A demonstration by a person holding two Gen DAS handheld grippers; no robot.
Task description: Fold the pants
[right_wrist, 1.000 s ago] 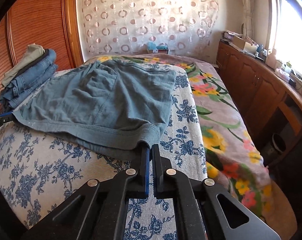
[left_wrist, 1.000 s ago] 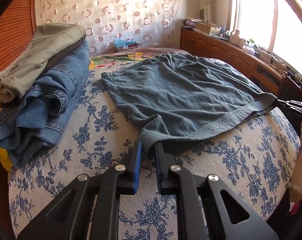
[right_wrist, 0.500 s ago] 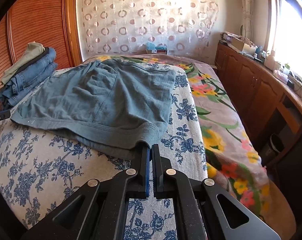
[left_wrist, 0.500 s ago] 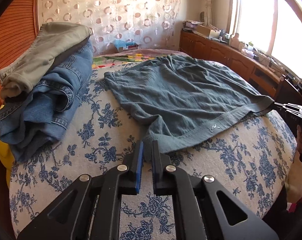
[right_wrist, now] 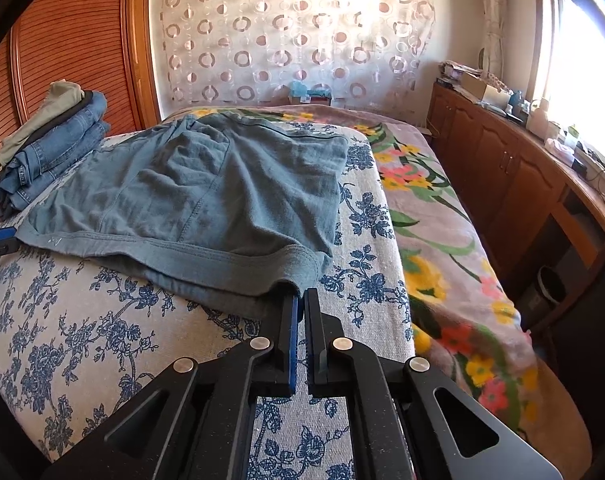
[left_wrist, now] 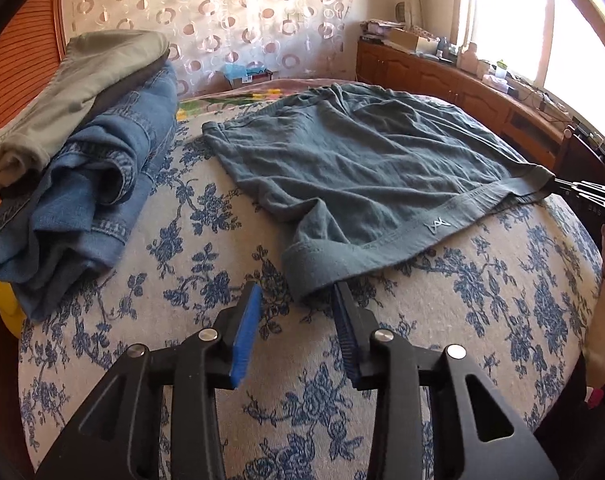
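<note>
A pair of grey-green shorts (left_wrist: 362,172) lies spread flat on the blue-flowered bed cover (left_wrist: 182,280), waistband toward me. My left gripper (left_wrist: 296,294) is open just in front of the waistband's near corner, which lies loose between the fingertips. In the right wrist view the shorts (right_wrist: 206,196) lie ahead, and my right gripper (right_wrist: 300,300) is shut on the other waistband corner. The right gripper also shows at the right edge of the left wrist view (left_wrist: 582,192).
A stack of folded jeans and khaki trousers (left_wrist: 82,152) sits at the left of the bed, also in the right wrist view (right_wrist: 50,144). A floral blanket (right_wrist: 442,240) covers the bed's right side. Wooden cabinets (right_wrist: 522,184) run along the window wall.
My left gripper has opened and let go of the waistband corner, which now lies on the bed. The right gripper has kept its hold.
</note>
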